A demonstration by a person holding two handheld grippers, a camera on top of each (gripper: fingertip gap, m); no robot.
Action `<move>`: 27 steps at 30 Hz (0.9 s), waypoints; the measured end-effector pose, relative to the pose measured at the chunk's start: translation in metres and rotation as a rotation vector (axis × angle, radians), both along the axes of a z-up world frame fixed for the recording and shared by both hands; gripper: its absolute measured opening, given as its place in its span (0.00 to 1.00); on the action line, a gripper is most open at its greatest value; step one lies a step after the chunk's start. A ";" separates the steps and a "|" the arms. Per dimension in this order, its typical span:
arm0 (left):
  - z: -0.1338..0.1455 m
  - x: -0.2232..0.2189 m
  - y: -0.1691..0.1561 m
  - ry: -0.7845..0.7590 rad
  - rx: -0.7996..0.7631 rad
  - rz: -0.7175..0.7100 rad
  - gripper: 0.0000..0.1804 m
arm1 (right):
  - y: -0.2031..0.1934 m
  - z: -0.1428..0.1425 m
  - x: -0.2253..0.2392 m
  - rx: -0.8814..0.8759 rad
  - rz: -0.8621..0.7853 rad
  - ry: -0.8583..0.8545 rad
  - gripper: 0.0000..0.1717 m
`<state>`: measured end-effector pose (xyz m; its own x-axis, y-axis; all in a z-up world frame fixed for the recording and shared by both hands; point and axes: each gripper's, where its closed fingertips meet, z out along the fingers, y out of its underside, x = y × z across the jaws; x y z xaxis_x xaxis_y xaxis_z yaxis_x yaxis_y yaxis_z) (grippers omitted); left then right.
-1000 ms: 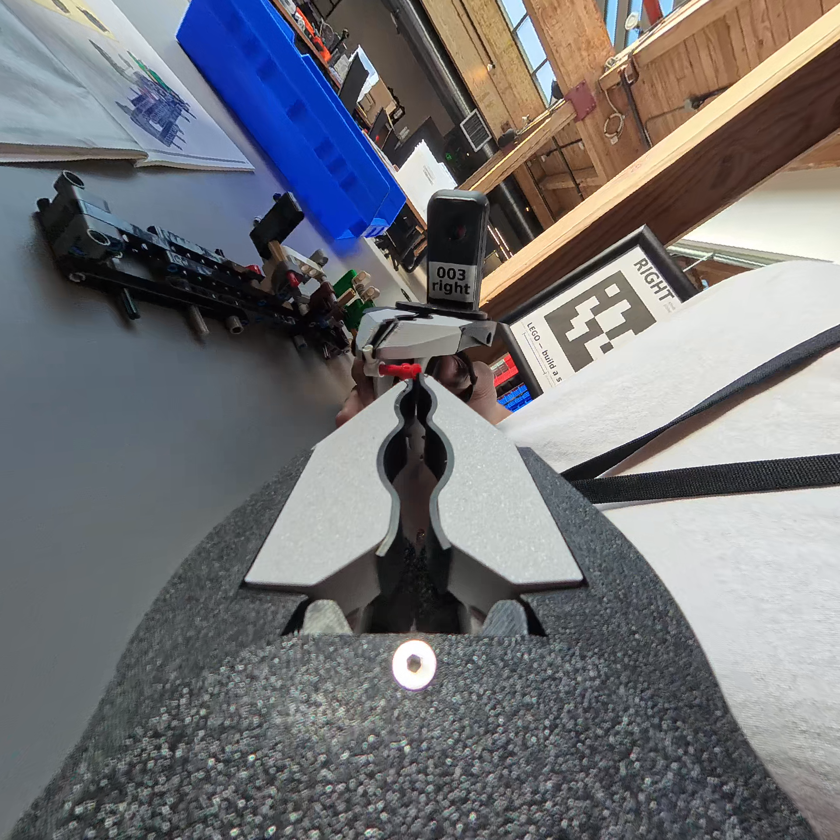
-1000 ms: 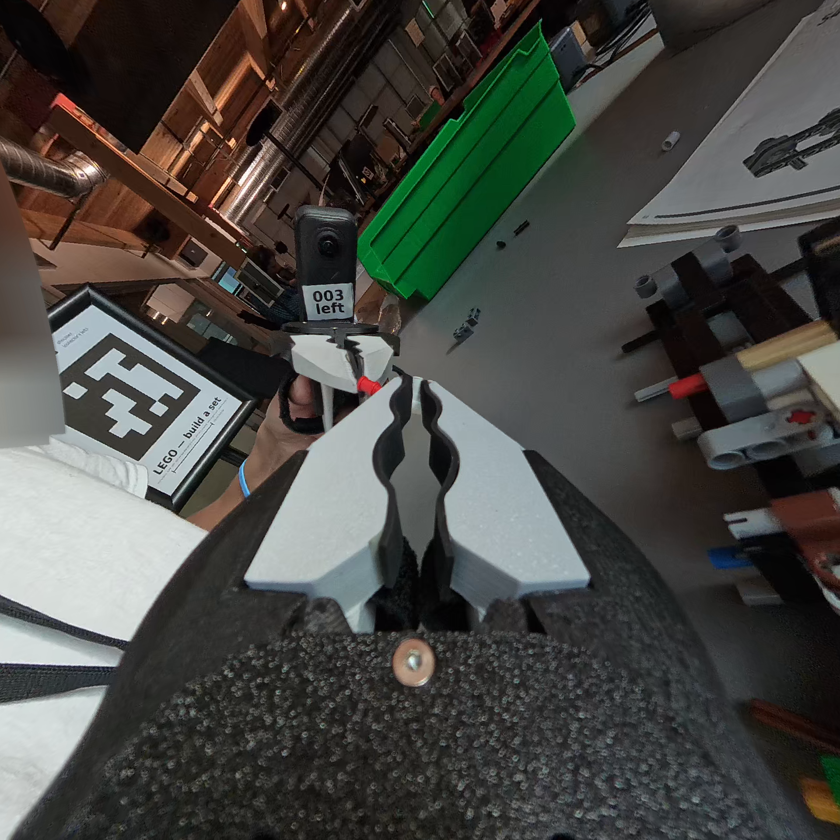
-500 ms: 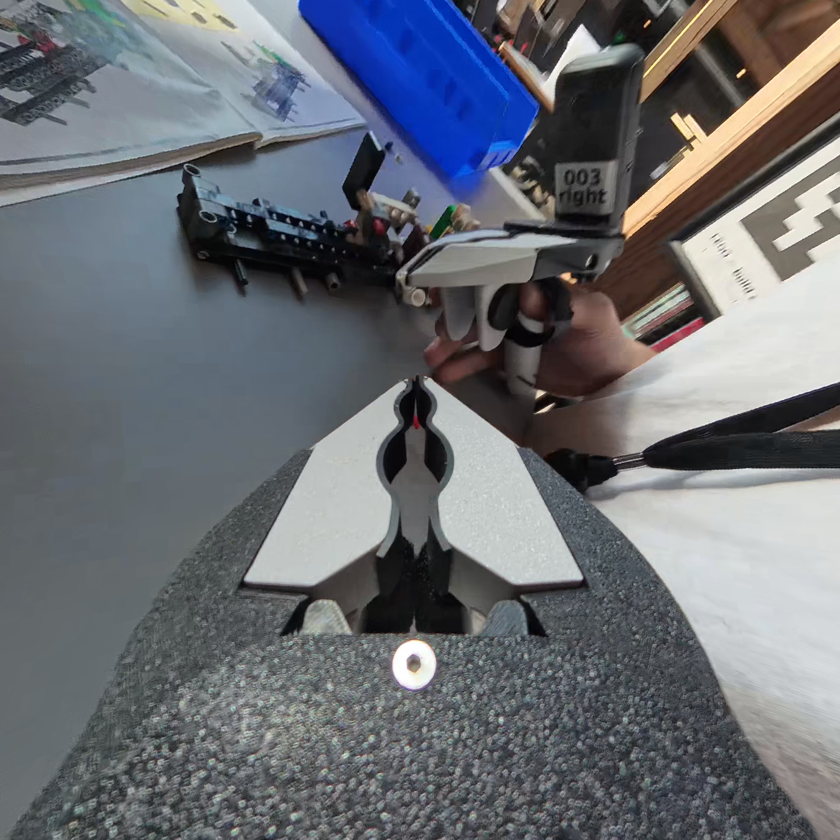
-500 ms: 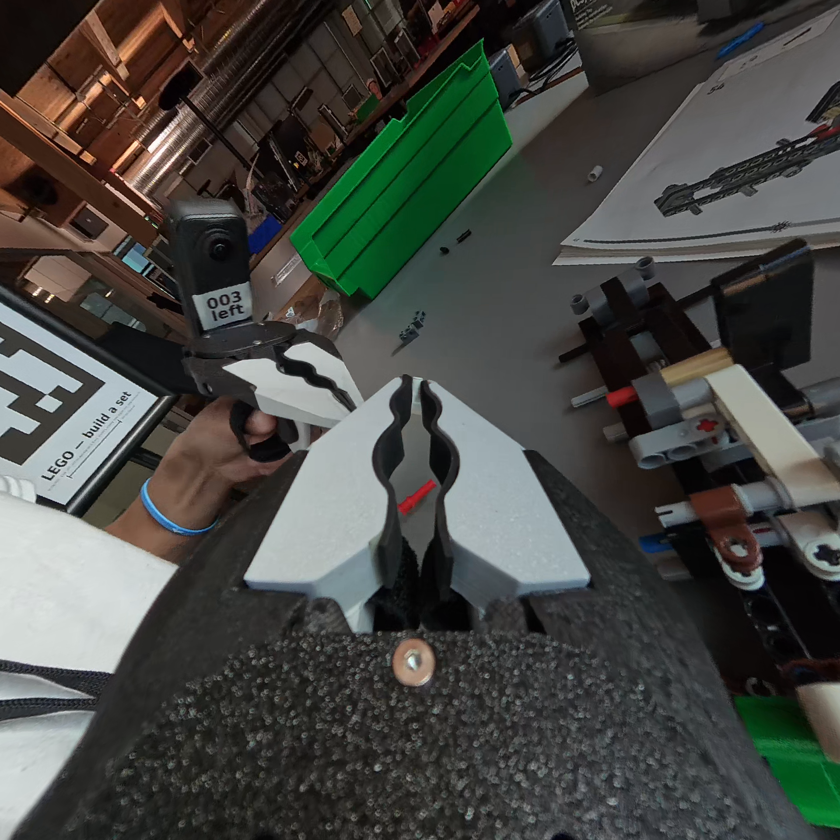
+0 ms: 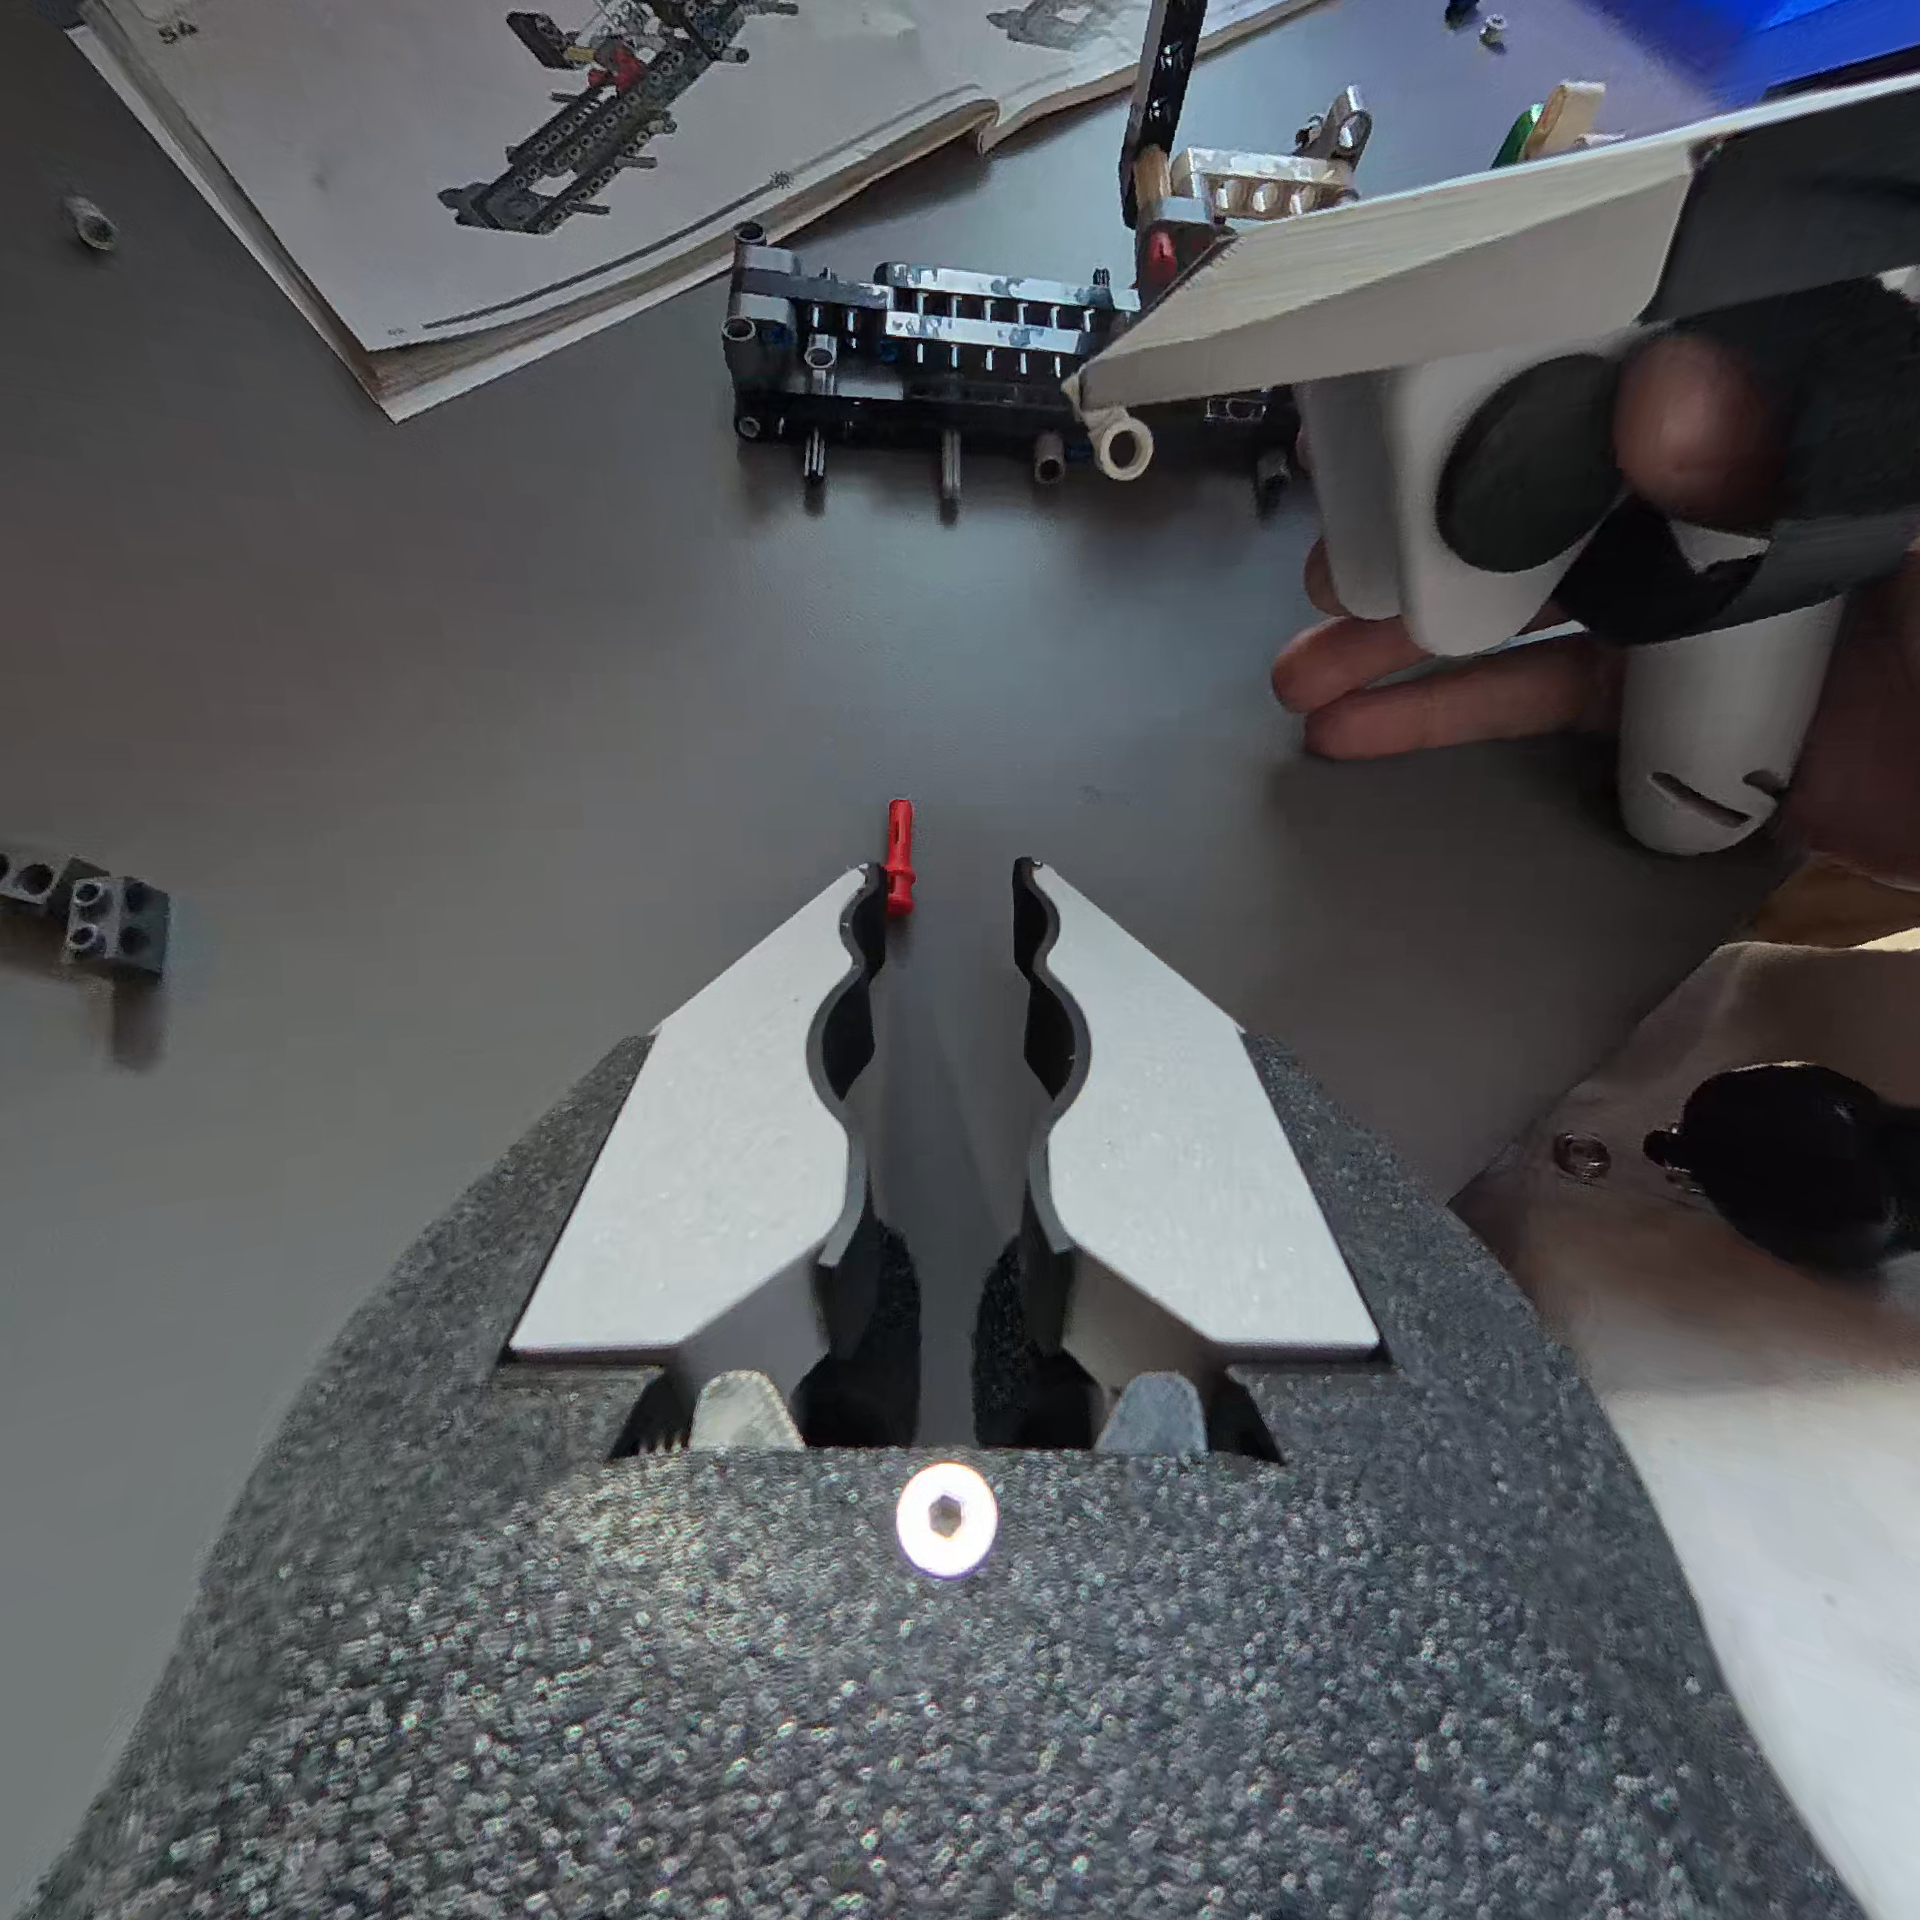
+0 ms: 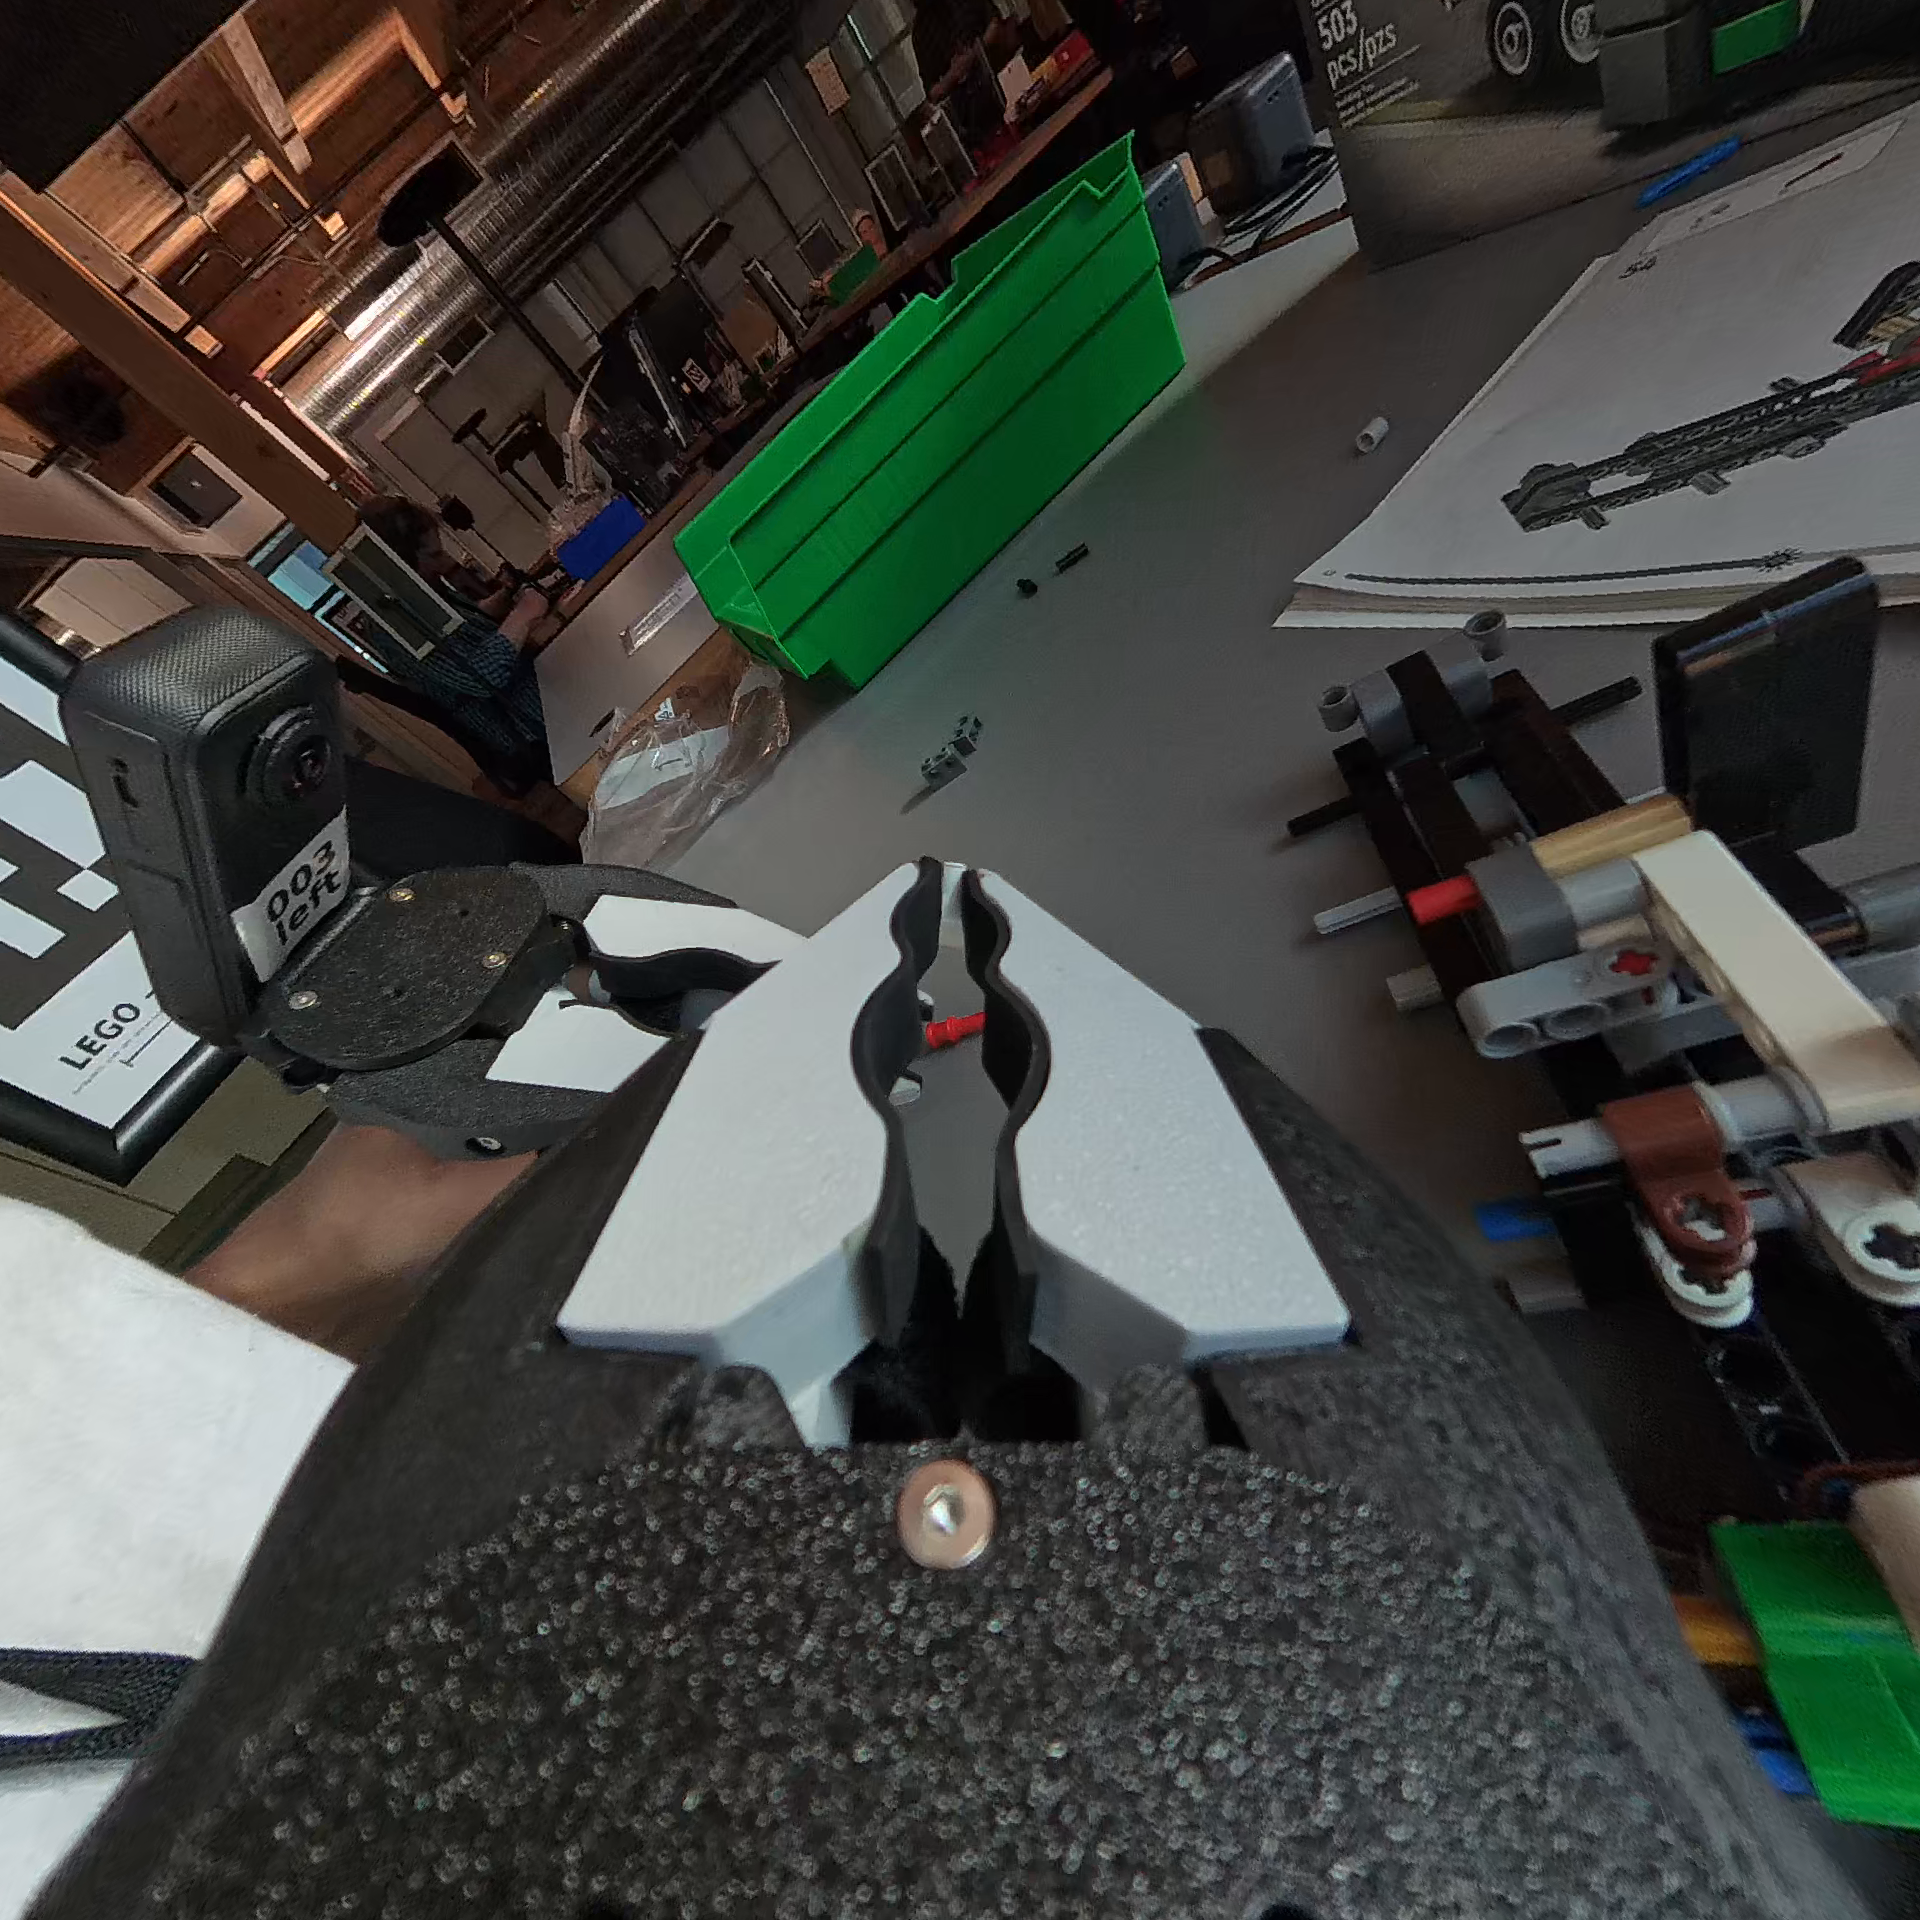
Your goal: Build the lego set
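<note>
My left gripper (image 5: 943, 868) is open, low over the grey table (image 5: 416, 675). A small red pin (image 5: 899, 857) rests against the tip of its left finger (image 5: 862, 883); the right finger stands clear of it, so nothing is gripped. The pin also shows in the right wrist view (image 6: 954, 1029), seen through the gap behind my right gripper's tips, beside the left gripper (image 6: 623, 966). My right gripper (image 6: 945, 871) is shut and empty. In the left wrist view its tip (image 5: 1086, 390) hovers by a dark brick assembly (image 5: 935, 343), which lies to the right in the right wrist view (image 6: 1558, 883).
An open instruction booklet (image 5: 520, 156) lies behind the assembly. A green bin (image 6: 935, 436) stands far back. Small dark grey bricks (image 5: 94, 909) lie to the left. A hand (image 5: 1434, 696) rests on the table. A plastic bag (image 6: 686, 769) and a framed sign (image 6: 62, 935) are at the left. About 8 centimeters separates my left fingertips from my right.
My left gripper tipped down towards the table and opened; the red pin it pinched now rests loose against one fingertip. My right gripper stayed shut and shifted nearer the assembly.
</note>
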<state>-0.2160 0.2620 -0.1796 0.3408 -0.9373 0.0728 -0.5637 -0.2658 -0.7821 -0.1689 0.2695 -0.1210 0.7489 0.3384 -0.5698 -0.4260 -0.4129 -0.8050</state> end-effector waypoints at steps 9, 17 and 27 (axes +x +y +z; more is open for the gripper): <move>-0.009 -0.008 0.024 0.083 0.037 -0.244 0.11 | -0.004 0.004 -0.001 0.018 0.042 0.040 0.01; -0.010 -0.002 0.029 0.089 0.091 -0.314 0.03 | -0.002 0.001 0.000 0.005 0.019 0.027 0.02; 0.002 0.000 0.025 0.014 0.090 -0.360 0.00 | 0.020 -0.003 0.003 0.001 -0.041 -0.158 0.02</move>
